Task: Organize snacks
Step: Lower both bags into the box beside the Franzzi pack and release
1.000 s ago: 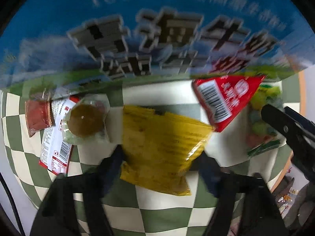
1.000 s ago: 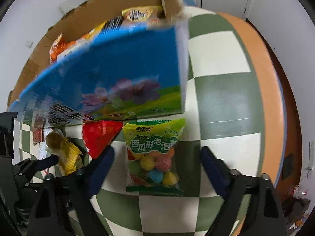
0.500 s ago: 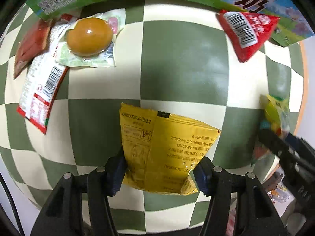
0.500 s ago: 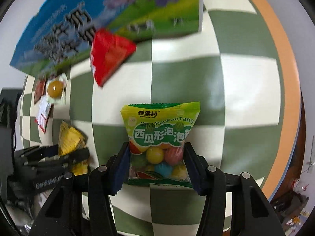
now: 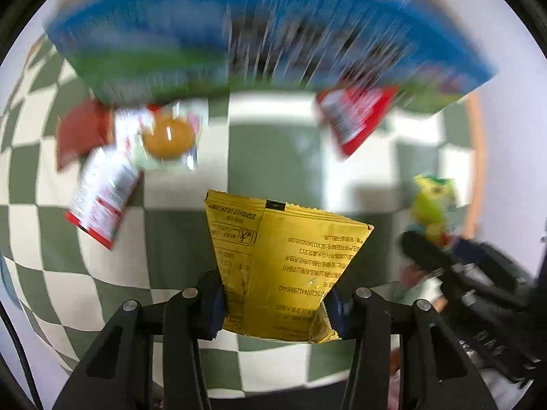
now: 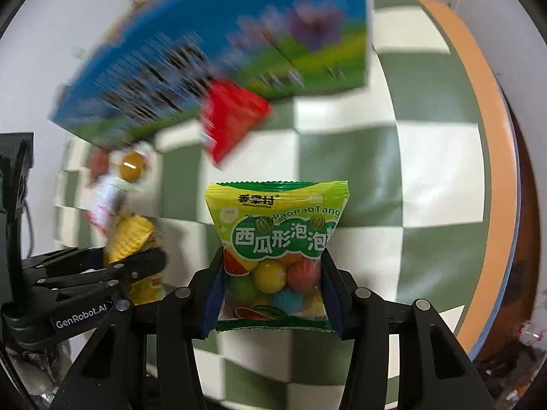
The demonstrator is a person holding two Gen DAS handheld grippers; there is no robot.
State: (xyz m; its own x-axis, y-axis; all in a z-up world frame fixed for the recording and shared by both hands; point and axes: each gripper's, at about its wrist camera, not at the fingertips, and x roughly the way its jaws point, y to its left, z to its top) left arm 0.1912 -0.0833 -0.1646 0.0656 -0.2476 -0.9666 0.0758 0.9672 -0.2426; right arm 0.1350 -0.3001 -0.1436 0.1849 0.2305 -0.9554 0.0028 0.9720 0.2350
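Snacks (image 5: 164,136) beyond yellow packet (image 5: 283,266) motion-blurred

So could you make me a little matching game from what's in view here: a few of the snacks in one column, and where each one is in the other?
Things:
1. yellow packet
2. green bubble-gum bag
3. red triangular packet
4. wrapped brown egg

Places:
A. lying on the checked cloth by the blue box
B. clamped in the right gripper
C. on the cloth, overlapping a red-and-white packet
D. clamped in the left gripper

Pairs: 1-D, 2-B, 3-A, 4-C
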